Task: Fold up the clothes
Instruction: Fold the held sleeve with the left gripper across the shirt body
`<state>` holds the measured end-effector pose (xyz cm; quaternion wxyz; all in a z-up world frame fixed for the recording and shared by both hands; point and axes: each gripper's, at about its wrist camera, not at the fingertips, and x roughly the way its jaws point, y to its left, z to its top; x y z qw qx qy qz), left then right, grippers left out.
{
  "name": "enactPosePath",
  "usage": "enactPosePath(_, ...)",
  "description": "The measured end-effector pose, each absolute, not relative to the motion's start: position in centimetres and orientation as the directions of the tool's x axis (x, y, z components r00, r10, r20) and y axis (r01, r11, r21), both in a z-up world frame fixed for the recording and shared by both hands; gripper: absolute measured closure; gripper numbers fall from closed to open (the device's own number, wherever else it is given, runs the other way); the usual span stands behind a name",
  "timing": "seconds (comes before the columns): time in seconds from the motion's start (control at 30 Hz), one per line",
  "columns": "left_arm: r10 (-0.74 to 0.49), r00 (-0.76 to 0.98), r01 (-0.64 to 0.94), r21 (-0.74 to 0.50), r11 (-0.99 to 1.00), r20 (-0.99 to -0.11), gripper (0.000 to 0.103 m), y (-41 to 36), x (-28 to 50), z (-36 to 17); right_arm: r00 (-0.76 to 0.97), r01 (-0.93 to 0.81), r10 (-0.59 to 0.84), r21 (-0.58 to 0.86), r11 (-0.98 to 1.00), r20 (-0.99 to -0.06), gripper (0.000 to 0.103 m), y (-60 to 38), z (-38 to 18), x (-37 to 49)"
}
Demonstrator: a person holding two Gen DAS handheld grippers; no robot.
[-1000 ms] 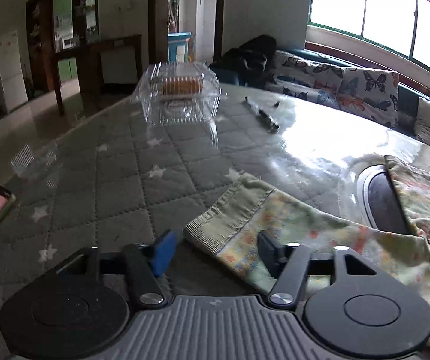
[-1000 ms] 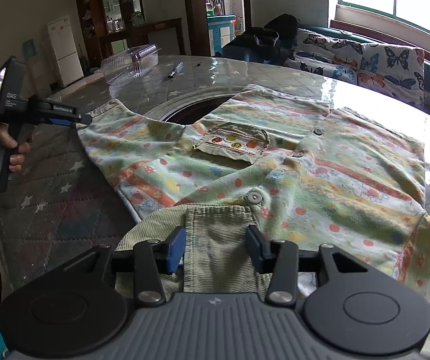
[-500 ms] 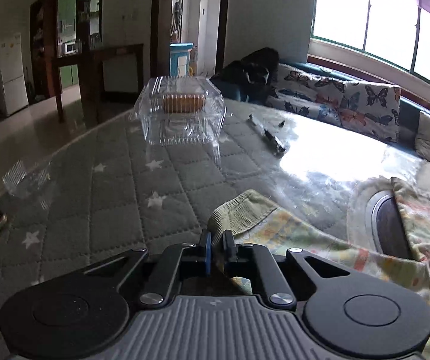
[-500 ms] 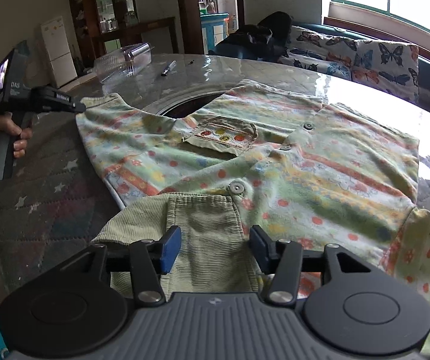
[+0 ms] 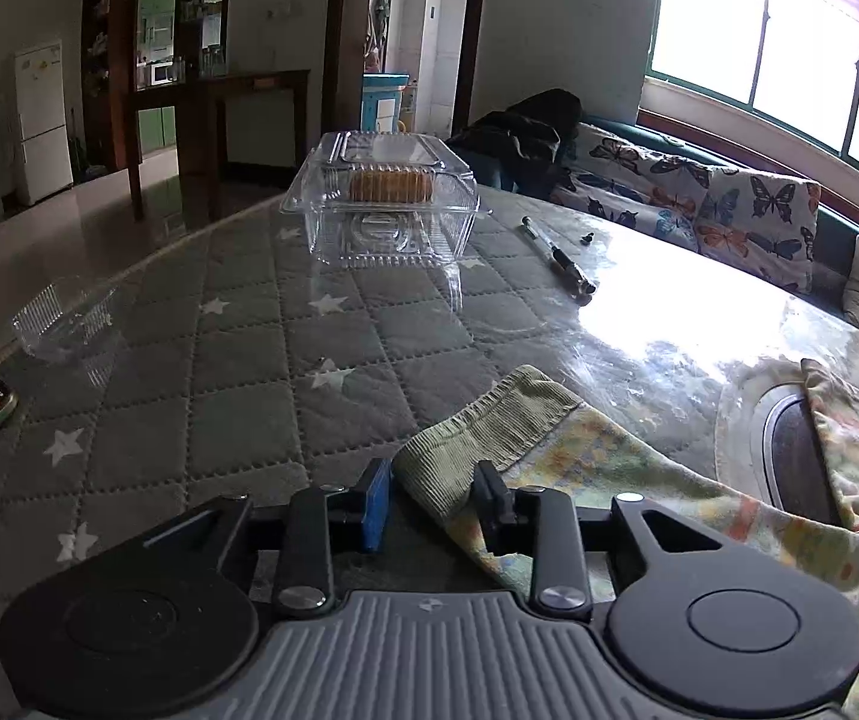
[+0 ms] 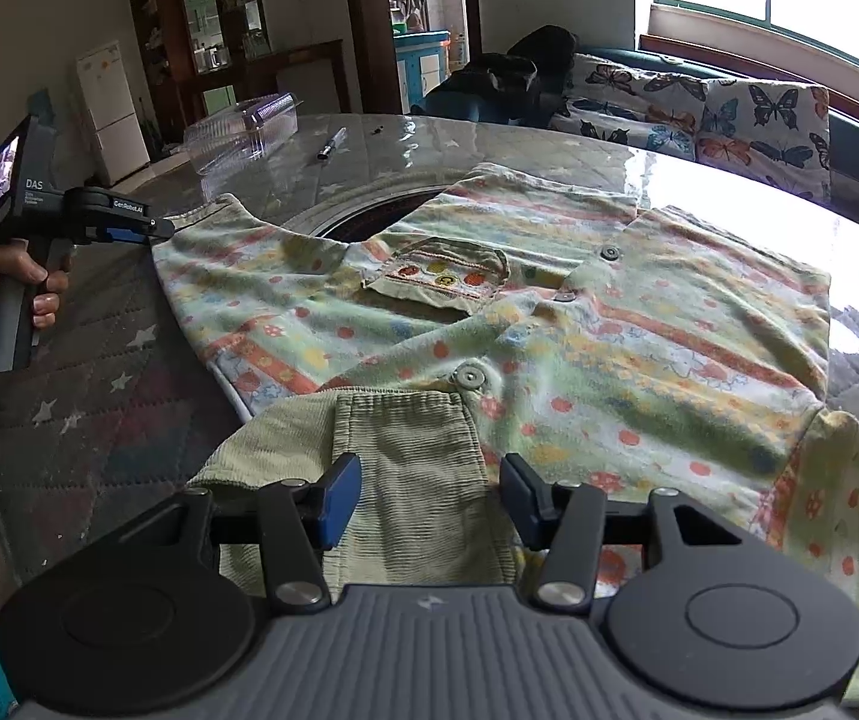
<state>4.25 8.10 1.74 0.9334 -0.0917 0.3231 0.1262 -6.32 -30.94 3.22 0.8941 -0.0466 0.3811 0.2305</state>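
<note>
Shirt (image 6: 549,324) lies spread flat across the table (image 5: 237,360), w/ one sleeve cuff (image 5: 477,438) reaching toward its left edge. Left gripper (image 5: 432,501) sits w/ fingers narrowly apart around that cuff, not pinching. Right gripper (image 6: 429,498) hovers wide open over the corduroy collar (image 6: 405,456) at the near edge.

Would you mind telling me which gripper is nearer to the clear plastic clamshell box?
Left. The left gripper faces the clear plastic clamshell box across bare quilted cover; the right gripper sits at the shirt's collar, farther away.
</note>
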Motion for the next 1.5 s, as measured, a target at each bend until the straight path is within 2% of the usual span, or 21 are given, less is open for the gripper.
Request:
enactPosePath(0.07,0.165,0.762,-0.294,-0.108,0.949,-0.626,0.082,8.4,4.2,1.8,0.605,-0.446,0.377,0.093,0.89,-0.702,0.051,-30.9,3.3,-6.3)
enactPosePath(0.17,0.133,0.772,-0.294,-0.163,0.942,-0.622,0.093,8.5,4.0,2.1,0.613,-0.438,0.377,0.098,0.894,-0.695,0.051,-31.2,3.4,-6.4)
enactPosePath(0.3,0.07,0.807,-0.237,-0.213,0.948,-0.586,0.095,7.1,2.8,3.9,0.627,-0.424,0.379,0.11,0.899,-0.68,0.051,-31.7,3.8,-6.5)
enactPosePath(0.5,-0.14,0.844,-0.025,-0.3,0.954,-0.518,0.095,2.1,1.0,7.5,0.648,-0.39,0.371,0.129,0.912,-0.665,0.051,-32.8,4.1,-6.6)
enactPosePath(0.67,-0.341,0.809,0.182,-0.347,0.92,-0.48,0.095,-3.6,0.1,9.3,0.67,-0.35,0.353,0.141,0.926,-0.653,0.051,-34.3,4.2,-7.1)
enactPosePath(0.93,-0.552,0.705,0.392,-0.405,0.826,-0.444,0.095,-11.4,-0.3,9.8,0.703,-0.286,0.321,0.161,0.945,-0.635,0.051,-36.7,4.4,-7.6)
enactPosePath(1.17,-0.634,0.626,0.491,-0.403,0.773,-0.453,0.095,-15.7,-0.7,8.2,0.721,-0.231,0.293,0.181,0.956,-0.629,0.051,-38.6,4.4,-7.8)
enactPosePath(1.3,-0.643,0.59,0.523,-0.376,0.765,-0.487,0.093,-17.3,-1.2,6.9,0.723,-0.215,0.283,0.183,0.959,-0.63,0.051,-39.1,4.2,-7.8)
enactPosePath(1.43,-0.657,0.546,0.545,-0.375,0.75,-0.52,0.085,-18.0,-1.9,5.8,0.73,-0.198,0.271,0.185,0.963,-0.627,0.051,-39.4,4.4,-7.8)
enactPosePath(1.5,-0.664,0.526,0.557,-0.374,0.741,-0.532,0.072,-18.2,-2.3,5.5,0.734,-0.191,0.265,0.185,0.964,-0.625,0.051,-39.6,4.5,-7.8)
